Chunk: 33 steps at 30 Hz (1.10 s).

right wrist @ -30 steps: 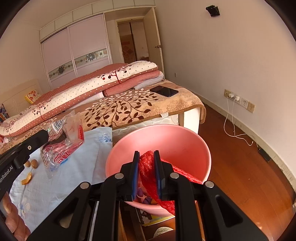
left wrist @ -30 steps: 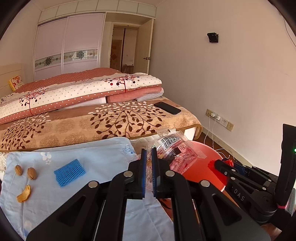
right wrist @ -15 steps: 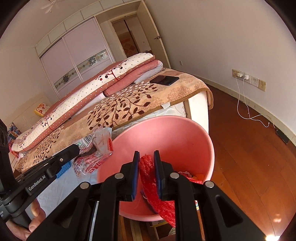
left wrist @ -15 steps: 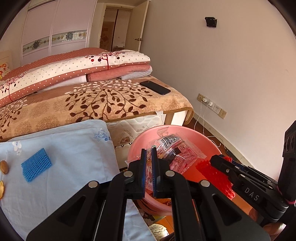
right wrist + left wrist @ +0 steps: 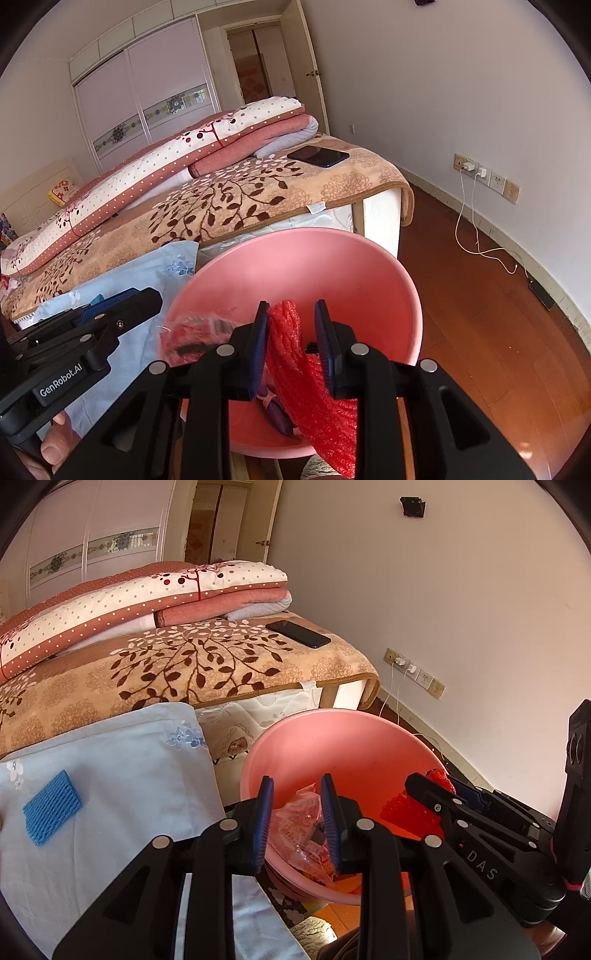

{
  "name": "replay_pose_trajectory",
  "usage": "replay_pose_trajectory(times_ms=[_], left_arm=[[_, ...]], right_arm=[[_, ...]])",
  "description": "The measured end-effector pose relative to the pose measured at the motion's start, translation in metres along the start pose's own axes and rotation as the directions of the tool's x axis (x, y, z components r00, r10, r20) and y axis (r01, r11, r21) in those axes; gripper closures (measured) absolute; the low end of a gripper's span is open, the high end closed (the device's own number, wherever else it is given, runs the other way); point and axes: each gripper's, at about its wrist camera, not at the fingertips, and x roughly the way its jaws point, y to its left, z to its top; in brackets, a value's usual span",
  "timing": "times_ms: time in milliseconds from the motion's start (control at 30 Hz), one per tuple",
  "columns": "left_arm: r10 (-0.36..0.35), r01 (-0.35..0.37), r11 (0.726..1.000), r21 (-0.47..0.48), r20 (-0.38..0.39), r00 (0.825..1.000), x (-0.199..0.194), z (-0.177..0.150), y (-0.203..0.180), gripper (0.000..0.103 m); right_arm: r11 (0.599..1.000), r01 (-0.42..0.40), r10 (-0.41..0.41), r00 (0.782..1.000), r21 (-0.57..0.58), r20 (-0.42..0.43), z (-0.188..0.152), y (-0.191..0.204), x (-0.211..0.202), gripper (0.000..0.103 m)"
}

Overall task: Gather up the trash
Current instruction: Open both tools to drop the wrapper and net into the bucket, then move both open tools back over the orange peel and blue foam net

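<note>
A pink basin (image 5: pixel 332 716) (image 5: pixel 295 236) stands on the floor beside the bed. Over it my left gripper (image 5: pixel 296 805) (image 5: pixel 147 299) has its jaws opening. A clear wrapper with red print (image 5: pixel 299 823) (image 5: pixel 195 328) lies loose below them in the basin, and neither pad presses on it. My right gripper (image 5: pixel 291 325) (image 5: pixel 419 782) hangs over the basin too, jaws opening. A red foam net (image 5: pixel 295 354) (image 5: pixel 406 812) droops between them, leaning on the left pad with a gap to the right one. A blue foam net piece (image 5: pixel 51 812) lies on the light blue cloth (image 5: pixel 110 768).
A black phone (image 5: pixel 298 634) (image 5: pixel 317 156) rests on the leaf-patterned blanket, behind it a folded quilt (image 5: pixel 147 594). Charger cables (image 5: pixel 476 236) hang from wall sockets onto the wooden floor. More trash sits in the basin's bottom. A thumb (image 5: pixel 55 446) grips the left handle.
Both grippers came down over the basin. The left jaws parted and the wrapper slipped from them into the basin. The right jaws parted around the red net.
</note>
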Motion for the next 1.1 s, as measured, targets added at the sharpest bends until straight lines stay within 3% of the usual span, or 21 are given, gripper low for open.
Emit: replay_pose_trajectory(times_ms=[67,433,1100], left_arm=[[-0.008,0.008,1.0,0.001,0.0,1.0,-0.001,0.0,0.0,0.072],[0.01,-0.01,1.0,-0.011,0.024,1.0,-0.02,0.0,0.004,0.072],[0.083,-0.084,0.996,0.002,0.119,0.989,-0.095,-0.018,0.019,0.072]], right_arm=[[1.0,0.025,-0.025,1.0,-0.015,0.011,-0.001,0.003,-0.002,0.068],[0.982,0.147,-0.136,0.986,-0.116,0.093,-0.003,0.027,-0.029,0.064],[0.976,0.179,-0.162,0.977,-0.122,0.139,-0.014,0.068,-0.085,0.063]])
